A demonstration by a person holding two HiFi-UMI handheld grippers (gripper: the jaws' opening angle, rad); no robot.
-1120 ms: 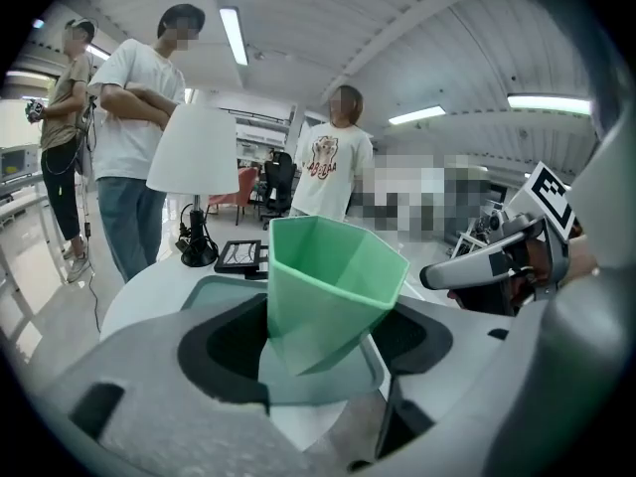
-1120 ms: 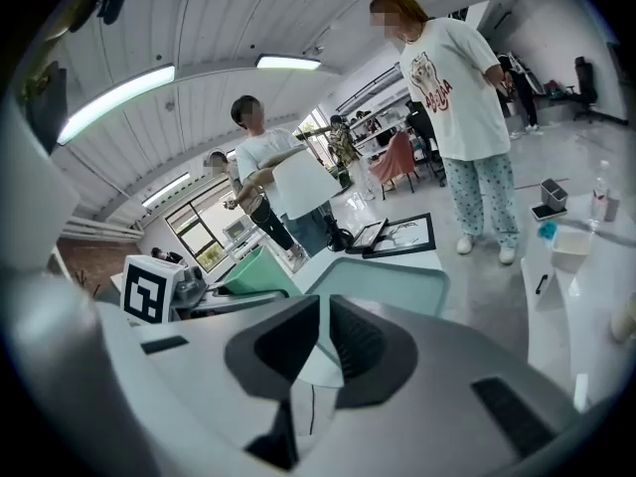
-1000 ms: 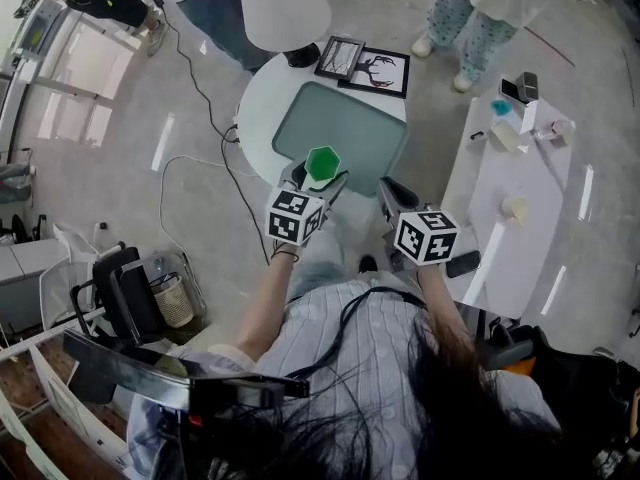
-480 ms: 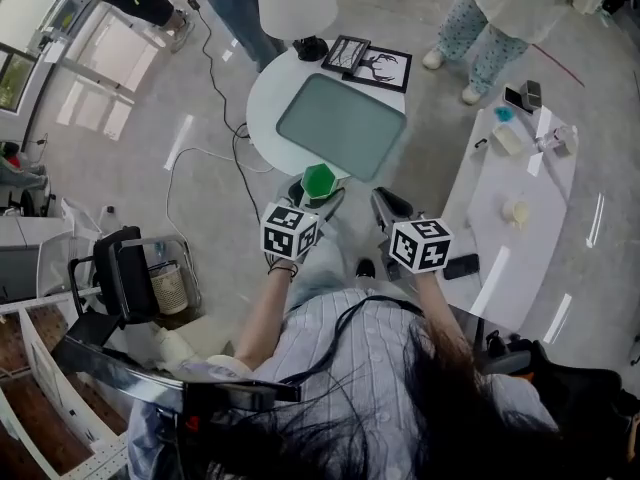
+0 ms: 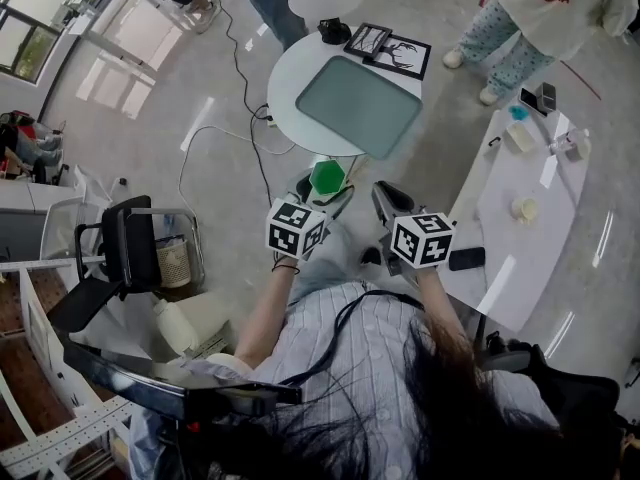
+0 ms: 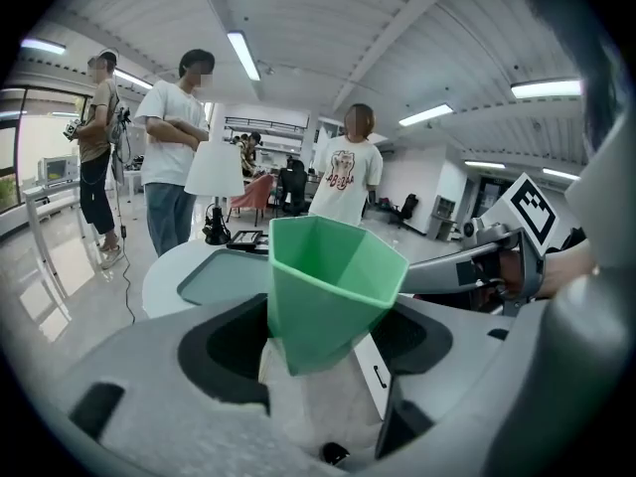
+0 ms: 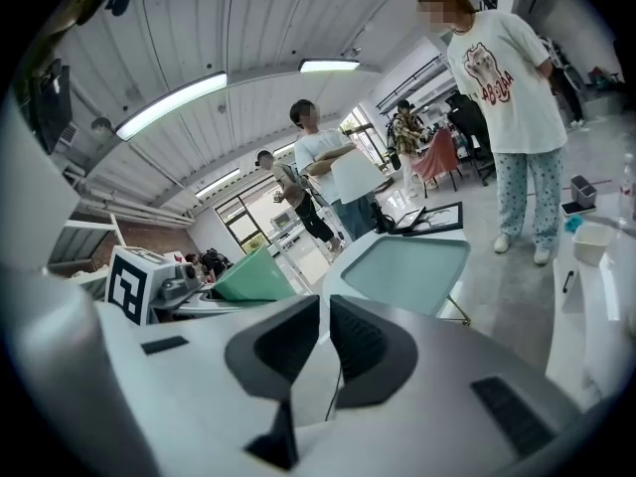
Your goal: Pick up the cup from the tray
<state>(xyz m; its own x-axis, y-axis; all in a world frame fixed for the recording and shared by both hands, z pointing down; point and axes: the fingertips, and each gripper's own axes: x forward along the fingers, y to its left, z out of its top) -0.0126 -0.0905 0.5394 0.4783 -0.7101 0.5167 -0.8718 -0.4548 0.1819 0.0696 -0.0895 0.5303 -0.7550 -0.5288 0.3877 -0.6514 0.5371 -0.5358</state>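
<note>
Well, from my seat the pick looks done: the left gripper [image 5: 322, 196] has its jaws clamped on the lower part of the green cup [image 5: 326, 176], and the cup is off the tray [image 5: 360, 106] altogether; it hangs in the air near the round table [image 5: 283, 88], on the side towards the person's body, with floor beneath it. In the left gripper view the cup [image 6: 333, 286] stands roughly upright between the pads, mouth up, leaning a little to the right; the grip sits low on its tapered base, so I judge it secure but not deep. The tray [image 6: 224, 274] shows behind it with nothing on its grey surface.

The right gripper [image 5: 385, 200] rides just beside the left one and takes no part; in its own view the jaws [image 7: 325, 336] are drawn together with only a thin slit between the pads, and nothing is in them. The same view shows the tray [image 7: 409, 266] bare.

What is left, as I read it, is little: keep the clamp firm and the cup level. The main risk I see is the cup slipping or tipping, as the hold is near its narrow end. Two picture frames [image 5: 390, 50] sit on the far edge of the table, well apart from the cup.
</note>
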